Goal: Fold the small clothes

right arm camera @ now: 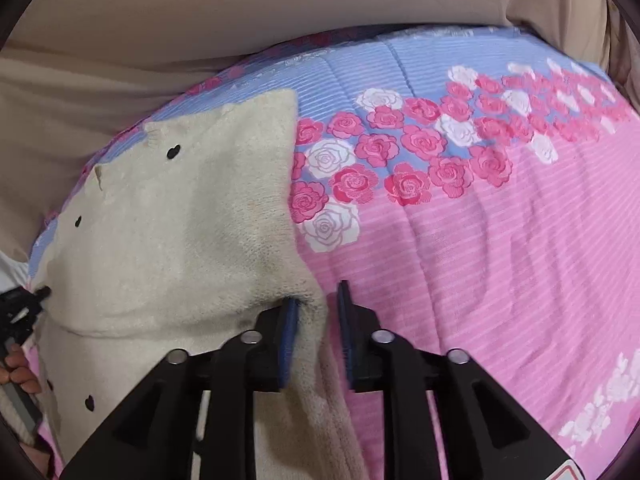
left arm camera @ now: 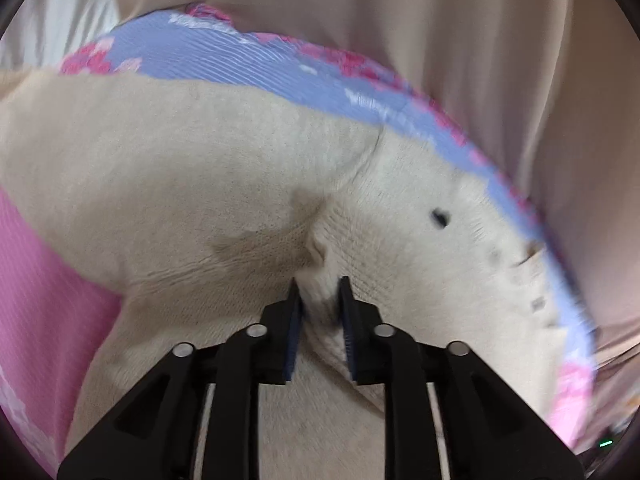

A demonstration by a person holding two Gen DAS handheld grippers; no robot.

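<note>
In the left wrist view, a cream knitted garment [left arm camera: 224, 168] fills nearly the whole picture, with a fold of it gathered up between the pads of the left tool [left arm camera: 320, 292]; the narrow gap is filled with knit, so the tool is clamped on the garment. A seam line and a pucker of bunched fabric are seen just ahead of the tips, details not shown in the other view. The picture is blurred toward its right edge.

In the right wrist view, far more of the bed is shown: a quilt [right arm camera: 500, 240] with a pink striped field to the right of the right tool [right arm camera: 318, 300], a blue striped band beyond it, and a band of pink and white roses [right arm camera: 400, 152] between them. The garment's right edge is caught between this tool's pads, which stand narrowly apart with cream knit pressed between them. At the far left edge, part of the left tool [right arm camera: 20, 312] and some fingers [right arm camera: 18, 372] of the hand holding it are seen.

The garment is a pale cream, fuzzy knit, dotted with small black hearts [right arm camera: 173, 152]; some darker soiling shows near the right tool's left pad. It lies on the quilt, ahead and to the left of the right tool. Its long axis is seen to run from the tools away toward the blue band, its squared far end lying well ahead. Beige fabric [right arm camera: 200, 12] lies beyond the quilt.
</note>
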